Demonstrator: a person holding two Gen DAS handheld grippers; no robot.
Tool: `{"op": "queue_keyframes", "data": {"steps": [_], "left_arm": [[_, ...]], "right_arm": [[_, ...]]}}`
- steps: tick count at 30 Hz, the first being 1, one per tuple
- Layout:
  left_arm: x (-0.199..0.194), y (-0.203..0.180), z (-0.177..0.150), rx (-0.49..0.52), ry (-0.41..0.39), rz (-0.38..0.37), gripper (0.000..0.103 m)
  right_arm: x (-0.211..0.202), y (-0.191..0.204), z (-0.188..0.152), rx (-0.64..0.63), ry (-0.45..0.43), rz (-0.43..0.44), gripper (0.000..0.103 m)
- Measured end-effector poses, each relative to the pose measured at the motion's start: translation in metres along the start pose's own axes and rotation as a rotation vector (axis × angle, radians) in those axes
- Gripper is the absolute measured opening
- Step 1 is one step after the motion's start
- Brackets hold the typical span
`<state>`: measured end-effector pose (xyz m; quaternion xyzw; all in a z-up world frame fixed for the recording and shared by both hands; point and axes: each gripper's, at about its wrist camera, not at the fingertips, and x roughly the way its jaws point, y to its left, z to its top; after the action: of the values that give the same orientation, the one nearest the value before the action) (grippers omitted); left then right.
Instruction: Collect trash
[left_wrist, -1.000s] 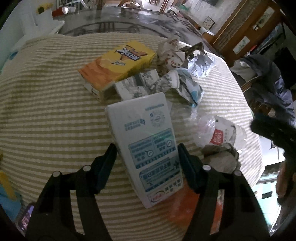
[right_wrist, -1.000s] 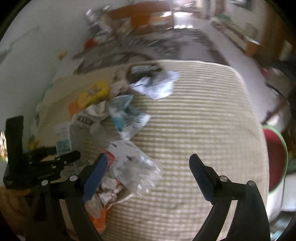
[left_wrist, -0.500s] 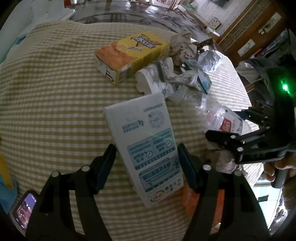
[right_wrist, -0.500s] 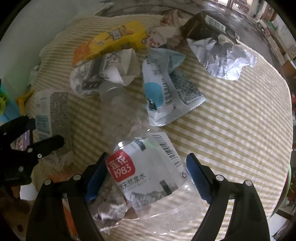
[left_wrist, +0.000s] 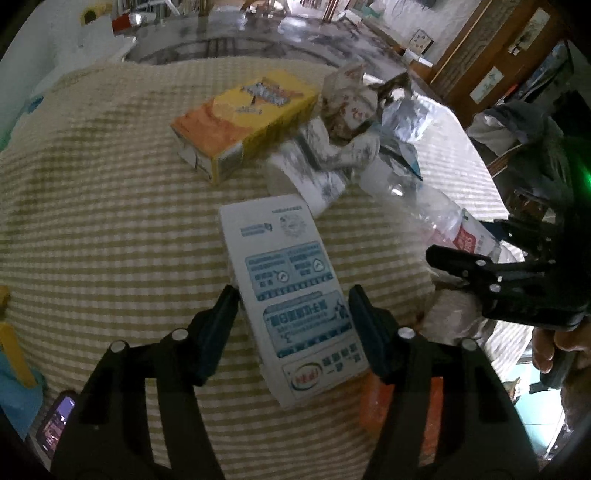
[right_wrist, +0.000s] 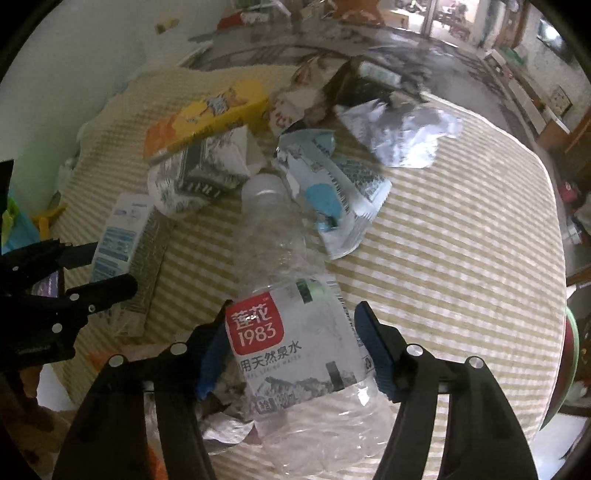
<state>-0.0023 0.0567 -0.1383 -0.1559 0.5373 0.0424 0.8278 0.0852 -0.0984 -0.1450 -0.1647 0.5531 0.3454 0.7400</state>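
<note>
The left wrist view shows the printed blue-and-white face of the milk carton (left_wrist: 291, 295) and an orange wrapper (left_wrist: 373, 406) under its near corner; the right wrist view shows only the carton's side (right_wrist: 122, 240). The right wrist view alone gives the crushed water bottle (right_wrist: 291, 332) in full: clear plastic, white cap pointing away, a white label with a red square reading 1983. In the left wrist view only its neck and a slice of red label (left_wrist: 458, 236) appear.

The left hand-held gripper (left_wrist: 291, 314) is spread around the lower half of the carton, its left finger touching the carton's edge, the right finger just beside it; the carton lies flat on the table (left_wrist: 92, 221), which wears a striped tan cloth. The right hand-held gripper (right_wrist: 295, 336) is spread astride the bottle's label, both fingers at or almost at its sides; I cannot tell if they press it.

Beyond lie a yellow-orange box (left_wrist: 243, 122), a crumpled paper cup (left_wrist: 317, 170), a torn blue-white pouch (right_wrist: 332, 192) and silver foil (right_wrist: 402, 136), bunched together.

Against half a second earlier, the right hand-held gripper has come further along the bottle, so the label now fills the gap between its fingers; the left hand-held gripper stays as it was about the carton.
</note>
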Motion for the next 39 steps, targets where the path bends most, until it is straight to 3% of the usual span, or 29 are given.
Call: {"op": "queue_keyframes", "data": {"steps": [7, 8, 9, 10, 14, 17, 19, 22, 25, 28, 32, 35, 39], "left_arm": [[-0.03, -0.009, 0.012, 0.007, -0.117, 0.012, 0.058], [-0.034, -0.01, 0.014, 0.004, -0.129, 0.008, 0.055], [-0.038, -0.013, 0.017, 0.005, -0.145, 0.006, 0.044], [-0.04, -0.016, 0.019, 0.01, -0.154, 0.007, 0.025], [-0.052, -0.027, 0.031, 0.017, -0.2, -0.014, 0.021], [-0.056, -0.033, 0.034, 0.034, -0.208, -0.018, 0.021], [-0.055, -0.033, 0.033, 0.028, -0.208, -0.013, 0.024], [-0.05, -0.027, 0.03, 0.0, -0.188, -0.009, 0.045], [-0.045, -0.014, 0.024, -0.043, -0.167, 0.023, 0.055], [-0.036, 0.0, 0.017, -0.105, -0.115, 0.035, 0.057], [-0.024, 0.01, 0.01, -0.186, -0.057, -0.003, 0.063], [-0.016, 0.011, 0.005, -0.168, -0.021, 0.018, 0.073], [-0.004, 0.005, -0.004, -0.114, 0.029, 0.042, 0.073]], "right_arm": [[-0.057, -0.018, -0.007, 0.116, -0.16, 0.025, 0.063], [-0.064, -0.02, -0.005, 0.137, -0.183, 0.027, 0.063], [-0.074, -0.025, -0.008, 0.167, -0.213, 0.025, 0.063], [-0.08, -0.026, -0.01, 0.191, -0.235, 0.02, 0.063], [-0.101, -0.037, -0.018, 0.322, -0.314, 0.02, 0.063], [-0.105, -0.049, -0.023, 0.358, -0.315, 0.011, 0.063], [-0.106, -0.056, -0.027, 0.377, -0.303, 0.001, 0.063], [-0.105, -0.065, -0.036, 0.421, -0.295, 0.001, 0.063], [-0.1, -0.068, -0.045, 0.452, -0.278, 0.006, 0.063], [-0.097, -0.071, -0.05, 0.466, -0.265, 0.016, 0.063], [-0.095, -0.072, -0.051, 0.464, -0.256, 0.029, 0.063], [-0.095, -0.071, -0.052, 0.456, -0.256, 0.032, 0.063], [-0.093, -0.075, -0.055, 0.463, -0.248, 0.038, 0.063]]}}
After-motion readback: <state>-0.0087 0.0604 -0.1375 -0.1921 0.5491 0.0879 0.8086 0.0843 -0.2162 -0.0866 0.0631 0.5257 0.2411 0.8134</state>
